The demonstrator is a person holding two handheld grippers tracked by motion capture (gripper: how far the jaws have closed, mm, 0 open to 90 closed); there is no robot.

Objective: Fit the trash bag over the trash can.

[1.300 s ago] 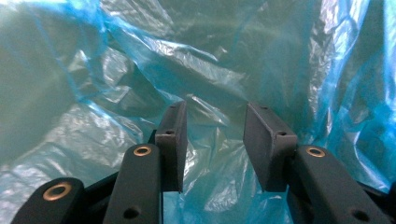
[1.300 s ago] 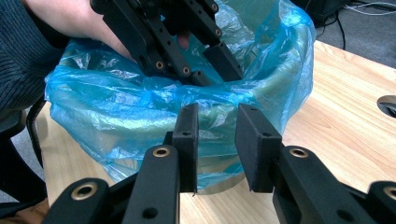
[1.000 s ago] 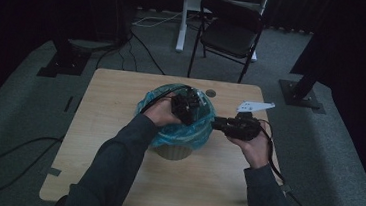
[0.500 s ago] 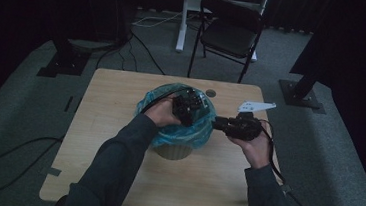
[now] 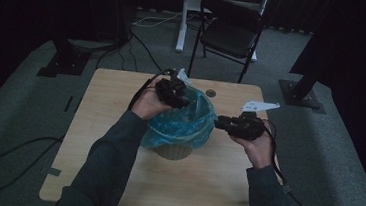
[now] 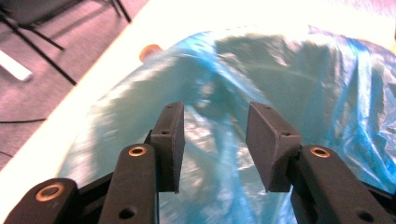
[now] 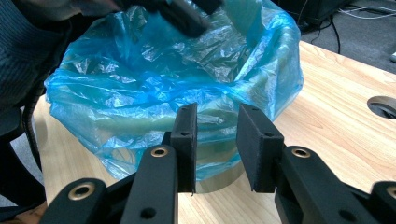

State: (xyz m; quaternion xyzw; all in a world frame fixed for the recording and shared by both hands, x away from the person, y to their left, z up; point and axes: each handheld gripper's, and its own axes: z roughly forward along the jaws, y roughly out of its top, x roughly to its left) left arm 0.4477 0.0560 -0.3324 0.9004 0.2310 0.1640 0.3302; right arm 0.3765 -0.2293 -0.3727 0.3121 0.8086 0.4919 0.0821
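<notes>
- Left gripper (image 5: 184, 99): jaws stand well apart with nothing between them (in the left gripper view the pads (image 6: 170, 142) frame bare blue film and do not press it). It hangs over the far-left part of the bin's rim, above the liner.
- Right gripper (image 5: 218, 122): jaws parted by a moderate gap, empty. It sits level just beside the bin's right side, pointing at the rim; the right gripper view shows its pads (image 7: 185, 140) short of the film, not touching.
- Blue bin liner (image 5: 179, 125): draped inside and over the rim of the small beige bin (image 5: 172, 151). The film is folded down outside on the near and right sides; the far edge stands loose and crumpled.
- Bin: stands near the middle of the wooden table (image 5: 113, 127), with a round cable hole (image 5: 211, 93) behind it.
- Step in hand, as judged: fitting the liner over the rim, between grips.
- Next move calls for: the left jaws to descend on the loose far edge, pinch one layer and draw it outward over the rim, while the right steadies the bin's side.
</notes>
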